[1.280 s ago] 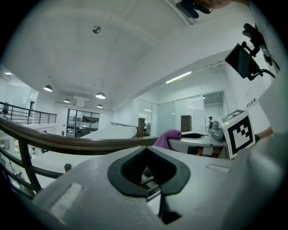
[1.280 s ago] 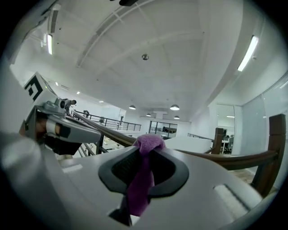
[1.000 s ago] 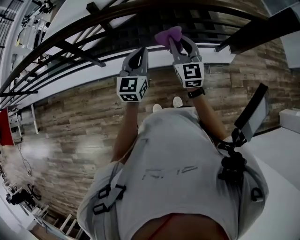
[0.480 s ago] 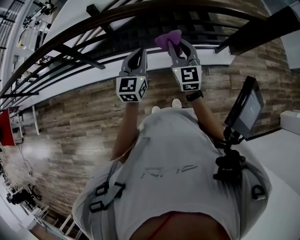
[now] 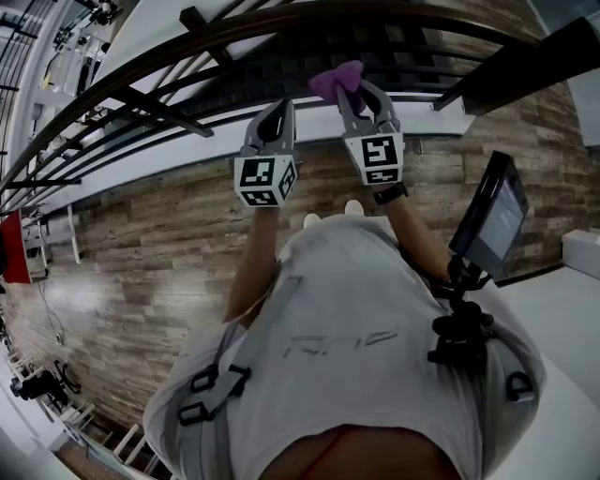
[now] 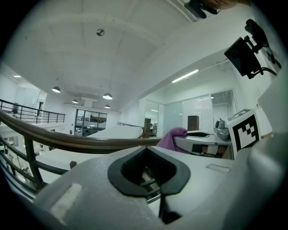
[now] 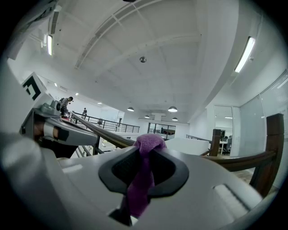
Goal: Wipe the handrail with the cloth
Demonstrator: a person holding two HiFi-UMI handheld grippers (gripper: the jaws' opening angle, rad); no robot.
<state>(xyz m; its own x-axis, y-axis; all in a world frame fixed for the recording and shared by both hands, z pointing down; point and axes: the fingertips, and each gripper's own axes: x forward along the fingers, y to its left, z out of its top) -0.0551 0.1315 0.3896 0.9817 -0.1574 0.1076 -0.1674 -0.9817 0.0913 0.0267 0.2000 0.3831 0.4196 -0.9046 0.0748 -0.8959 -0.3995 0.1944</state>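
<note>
A dark wooden handrail [image 5: 234,28] arcs across the top of the head view; it shows as a brown bar in the left gripper view [image 6: 67,141] and in the right gripper view [image 7: 234,161]. My right gripper [image 5: 349,89] is shut on a purple cloth [image 5: 336,78], raised just under the rail. The cloth [image 7: 143,179] bunches up between the closed jaws. My left gripper [image 5: 277,112] hangs beside it to the left, shut and holding nothing, its tips [image 6: 150,173] just short of the rail.
Black balusters [image 5: 141,103] run under the rail above a white ledge. A wooden newel post [image 7: 272,148] stands at the rail's right end. A black screen on a mount [image 5: 492,220] sticks out at my right side. Wood-plank floor lies below.
Both grippers have stayed almost still under the rail, the right one shifting very slightly up. The black screen at my right side swung and now faces more edge-on.
</note>
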